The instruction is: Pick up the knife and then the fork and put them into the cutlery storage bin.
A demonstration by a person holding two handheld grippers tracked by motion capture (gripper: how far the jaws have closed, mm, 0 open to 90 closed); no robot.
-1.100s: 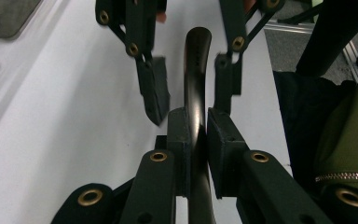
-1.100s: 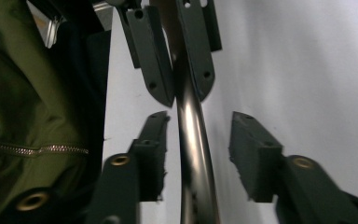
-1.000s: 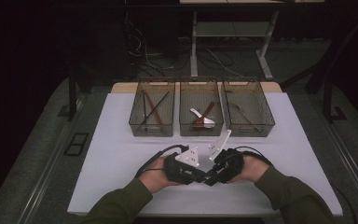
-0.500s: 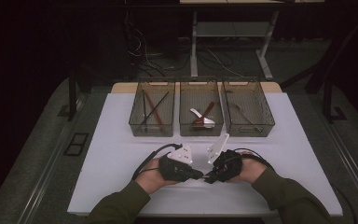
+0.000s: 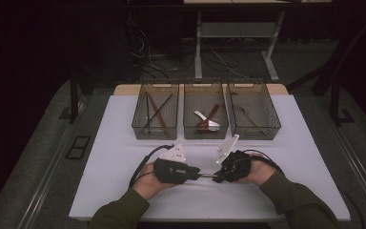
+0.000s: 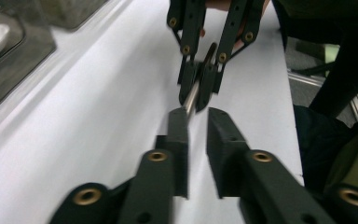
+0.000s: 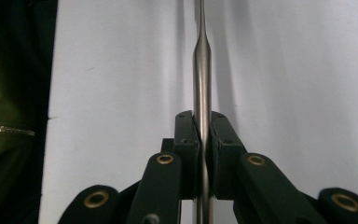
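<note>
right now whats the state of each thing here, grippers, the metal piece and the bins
right gripper: shut on the metal utensil
metal utensil: held above the table, level
left gripper: jaws apart, have just been opening, utensil tip between them
left bin: holds sticks
middle bin: holds spoons
right bin: holds thin metal pieces

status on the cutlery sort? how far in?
Done: the three bins already hold utensils. In hand: right gripper clamps a metal utensil handle; left gripper has just been opening, its jaws apart at the handle's end. Left: dropping this piece in a bin.
</note>
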